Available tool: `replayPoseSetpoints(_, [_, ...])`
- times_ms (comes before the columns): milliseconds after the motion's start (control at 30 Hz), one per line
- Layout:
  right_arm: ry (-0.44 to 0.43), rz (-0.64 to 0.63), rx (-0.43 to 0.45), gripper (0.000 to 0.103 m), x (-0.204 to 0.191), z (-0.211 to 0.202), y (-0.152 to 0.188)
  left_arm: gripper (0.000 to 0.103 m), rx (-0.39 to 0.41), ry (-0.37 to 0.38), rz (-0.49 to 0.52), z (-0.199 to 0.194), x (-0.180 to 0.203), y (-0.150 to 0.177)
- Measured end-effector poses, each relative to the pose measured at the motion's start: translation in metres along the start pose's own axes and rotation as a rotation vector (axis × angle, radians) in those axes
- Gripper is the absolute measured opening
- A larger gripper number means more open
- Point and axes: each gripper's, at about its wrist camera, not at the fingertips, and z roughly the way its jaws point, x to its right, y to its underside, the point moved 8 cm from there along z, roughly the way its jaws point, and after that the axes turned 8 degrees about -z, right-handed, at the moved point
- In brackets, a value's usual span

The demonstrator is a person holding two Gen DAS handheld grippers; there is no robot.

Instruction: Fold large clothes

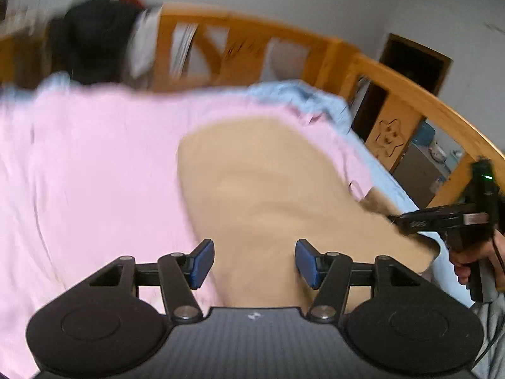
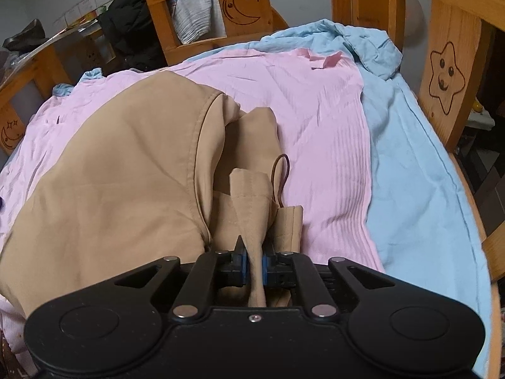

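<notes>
A large tan cotton garment [image 2: 126, 170] lies spread over a pink sheet [image 2: 322, 145] and a light blue sheet [image 2: 416, 189] on a wooden-railed bed [image 2: 448, 75]. The right gripper [image 2: 255, 268] has its blue-padded fingers [image 2: 243, 268] clamped on a bunched fold of the tan cloth. The left gripper [image 1: 254, 263] hangs above the garment, fingers [image 1: 202, 262] spread apart with nothing pressed between them.

Blurred. Left gripper [image 1: 254, 260] with jaws apart, nothing between them, over tan garment [image 1: 268, 189] spread on pink sheet [image 1: 94, 173]. Right gripper [image 1: 401, 221] at garment's right edge, held by hand [image 1: 473, 259]. Wooden bed rail [image 1: 252, 31] behind
</notes>
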Motion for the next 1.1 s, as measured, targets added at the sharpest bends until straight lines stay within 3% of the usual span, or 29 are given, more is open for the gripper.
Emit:
replayPoseSetpoints(100, [0.018, -0.024, 0.001, 0.013, -0.002, -0.006, -0.006, 0.064, -0.068, 0.082, -0.133, 0.020, -0.017, 0.006])
replayPoseSetpoints(167, [0.078, -0.054, 0.041, 0.040, -0.003, -0.018, -0.019, 0.064, -0.091, 0.110, -0.171, 0.025, -0.023, 0.010])
replayPoseSetpoints(233, [0.154, -0.128, 0.148, 0.054, -0.008, -0.036, -0.042, 0.065, -0.085, 0.096, -0.133, 0.027, -0.022, 0.014])
replayPoseSetpoints(300, [0.185, -0.234, 0.229, 0.054, -0.024, -0.046, -0.066, 0.065, -0.076, 0.075, -0.094, 0.030, -0.016, 0.016])
replayPoseSetpoints(400, [0.098, -0.318, 0.283, 0.053, -0.057, -0.037, -0.100, 0.065, -0.070, 0.055, -0.067, 0.030, -0.007, 0.018])
replayPoseSetpoints(567, [-0.076, -0.461, 0.284, 0.047, -0.125, 0.015, -0.146, 0.065, -0.063, 0.034, -0.052, 0.029, -0.004, 0.021])
replayPoseSetpoints(667, [-0.099, -0.484, 0.246, 0.046, -0.146, 0.045, -0.166, 0.065, -0.058, 0.026, -0.037, 0.027, -0.003, 0.022])
replayPoseSetpoints(767, [-0.078, -0.464, 0.097, 0.046, -0.147, 0.083, -0.162, 0.065, -0.057, 0.022, -0.034, 0.029, -0.002, 0.022])
replayPoseSetpoints(867, [-0.087, -0.434, 0.052, 0.046, -0.139, 0.101, -0.148, 0.065, -0.057, 0.026, -0.029, 0.030, -0.003, 0.022])
replayPoseSetpoints(1100, [-0.093, -0.345, 0.094, 0.046, -0.129, 0.117, -0.121, 0.065, -0.057, 0.012, 0.002, 0.033, -0.002, 0.024])
